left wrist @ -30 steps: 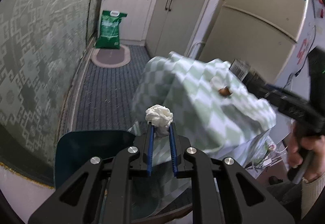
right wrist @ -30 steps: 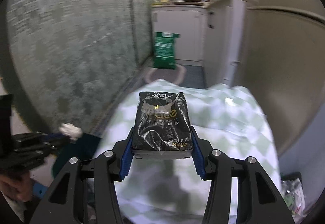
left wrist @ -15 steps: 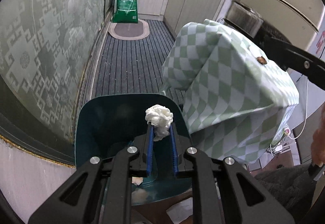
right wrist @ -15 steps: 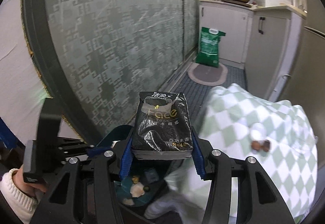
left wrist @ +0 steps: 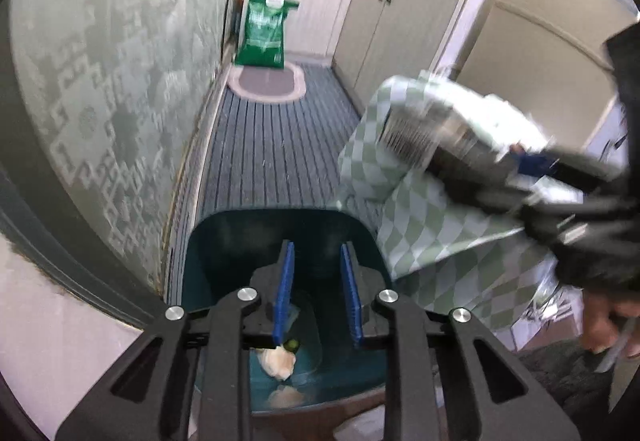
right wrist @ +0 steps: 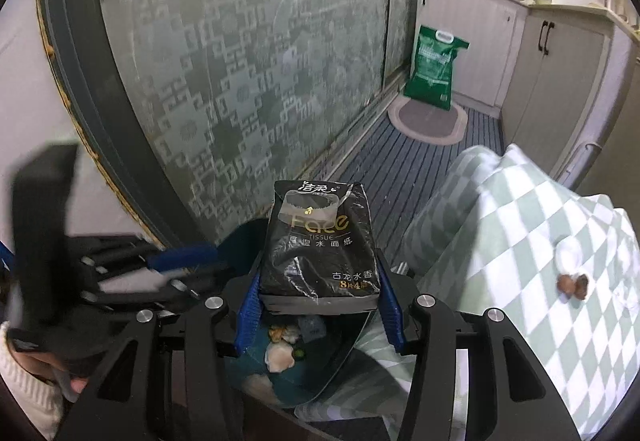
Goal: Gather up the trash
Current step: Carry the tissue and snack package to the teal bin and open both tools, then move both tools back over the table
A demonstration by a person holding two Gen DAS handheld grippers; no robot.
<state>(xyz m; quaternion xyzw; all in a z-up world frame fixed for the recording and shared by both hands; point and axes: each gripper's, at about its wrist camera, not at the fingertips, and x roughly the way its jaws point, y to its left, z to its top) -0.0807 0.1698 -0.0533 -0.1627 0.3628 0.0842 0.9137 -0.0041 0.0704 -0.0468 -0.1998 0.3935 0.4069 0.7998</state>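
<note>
left wrist view: my left gripper (left wrist: 317, 261) hangs over the teal bin (left wrist: 224, 241), jaws apart and empty; crumpled scraps (left wrist: 278, 361) lie at the bottom, so i judge some trash is already in.

right wrist view: my right gripper (right wrist: 318, 295) is clamped on a black tissue pack (right wrist: 320, 241) above the bin's mouth, not yet dropped. on the checked tablecloth (right wrist: 540, 241) a white wad with brown bits (right wrist: 572, 277) waits to be collected.
</note>
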